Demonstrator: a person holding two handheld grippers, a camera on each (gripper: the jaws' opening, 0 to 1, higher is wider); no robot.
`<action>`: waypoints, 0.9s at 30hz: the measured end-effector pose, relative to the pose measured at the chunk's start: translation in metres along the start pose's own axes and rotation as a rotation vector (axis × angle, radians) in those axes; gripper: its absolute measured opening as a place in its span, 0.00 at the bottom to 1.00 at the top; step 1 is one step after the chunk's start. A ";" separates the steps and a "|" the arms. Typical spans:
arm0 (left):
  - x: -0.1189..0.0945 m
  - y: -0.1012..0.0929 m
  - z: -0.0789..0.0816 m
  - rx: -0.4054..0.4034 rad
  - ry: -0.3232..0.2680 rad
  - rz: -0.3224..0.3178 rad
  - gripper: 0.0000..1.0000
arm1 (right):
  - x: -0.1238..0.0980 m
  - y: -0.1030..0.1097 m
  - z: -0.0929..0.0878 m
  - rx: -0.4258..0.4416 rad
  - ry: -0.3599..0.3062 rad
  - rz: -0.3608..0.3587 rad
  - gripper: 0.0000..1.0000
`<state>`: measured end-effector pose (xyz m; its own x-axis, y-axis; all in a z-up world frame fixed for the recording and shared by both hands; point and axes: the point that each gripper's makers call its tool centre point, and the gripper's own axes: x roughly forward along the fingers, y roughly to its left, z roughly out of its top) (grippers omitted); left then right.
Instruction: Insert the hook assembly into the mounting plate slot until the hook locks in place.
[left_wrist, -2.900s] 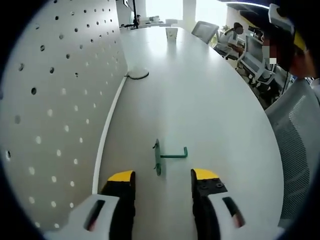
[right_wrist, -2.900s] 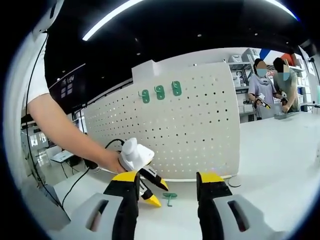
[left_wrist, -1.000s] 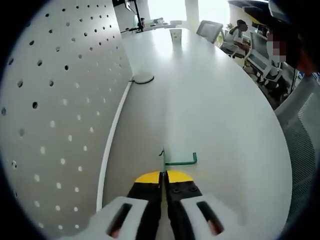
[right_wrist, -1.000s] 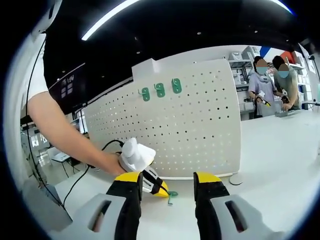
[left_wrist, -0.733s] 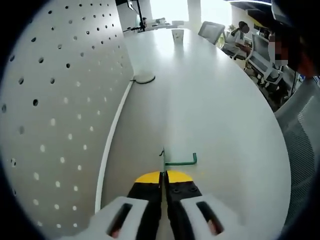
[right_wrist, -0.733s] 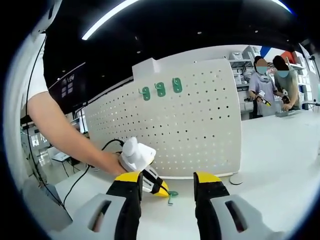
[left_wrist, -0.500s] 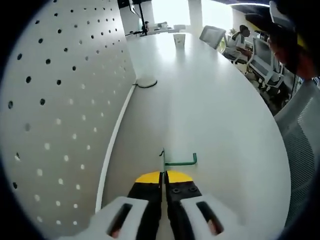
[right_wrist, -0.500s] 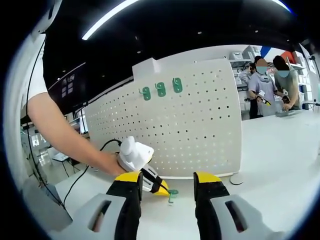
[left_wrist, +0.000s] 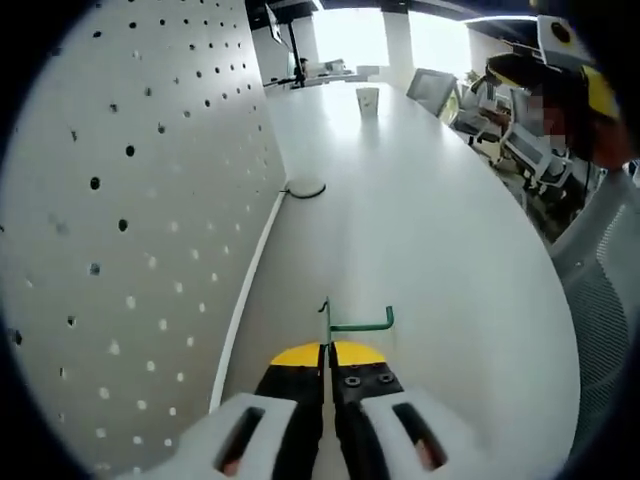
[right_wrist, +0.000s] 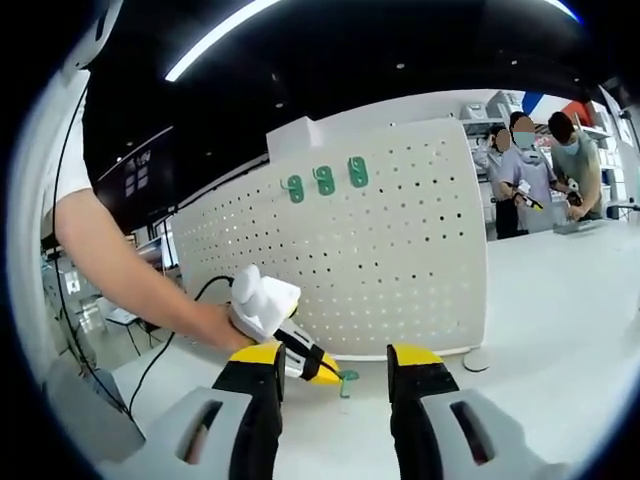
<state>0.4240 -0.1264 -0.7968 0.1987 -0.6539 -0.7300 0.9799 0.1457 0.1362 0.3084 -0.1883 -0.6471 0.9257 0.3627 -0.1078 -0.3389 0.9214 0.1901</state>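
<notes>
**Desk:** Hook in hand, then? Where do you have it?

**Caption:** Your left claw (left_wrist: 327, 352) is clenched on the small green metal wire hook (left_wrist: 345, 322), gripping its flat back plate edge-on, with the bent arm sticking out to one side beyond the yellow tips. In the right gripper view the same left claw (right_wrist: 322, 375) reaches in under your hand (right_wrist: 215, 328), the hook (right_wrist: 345, 379) at its tip low over the white table (left_wrist: 420, 230), in front of the foot of the white perforated pegboard panel (right_wrist: 350, 270). Whether the hook is clear of the tabletop is hard to tell.

**Desk:** And your other claw?

**Caption:** The right claw (right_wrist: 332, 365) is released, jaws wide apart, hanging back and facing the board.

**Desk:** What step are you on?

**Caption:** By my reading, the pick is done and the carry to the board is starting. Three green hook plates (right_wrist: 324, 181) already sit in a row near the panel's top edge, so the free holes beside them look like your target.

**Desk:** What does the next move ask of you?

**Caption:** Lift the hook, turn its back plate flat toward the panel (left_wrist: 110, 230), line the prongs with a pair of holes, then press in and down until it seats. Keep the grip firm; a thin plate held edge-on could twist.
</notes>
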 end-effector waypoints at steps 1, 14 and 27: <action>-0.002 0.001 0.003 -0.010 -0.011 0.003 0.01 | 0.000 0.000 0.001 0.000 -0.002 0.000 0.39; -0.028 0.008 0.031 -0.039 -0.129 0.068 0.01 | 0.002 0.005 0.012 -0.003 -0.031 0.011 0.39; -0.056 0.012 0.048 -0.111 -0.230 0.125 0.01 | 0.001 0.011 0.023 -0.011 -0.053 0.022 0.39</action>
<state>0.4259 -0.1241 -0.7219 0.3289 -0.7752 -0.5393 0.9422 0.3080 0.1318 0.3090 -0.1809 -0.6230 0.9254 0.3756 -0.0516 -0.3612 0.9147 0.1812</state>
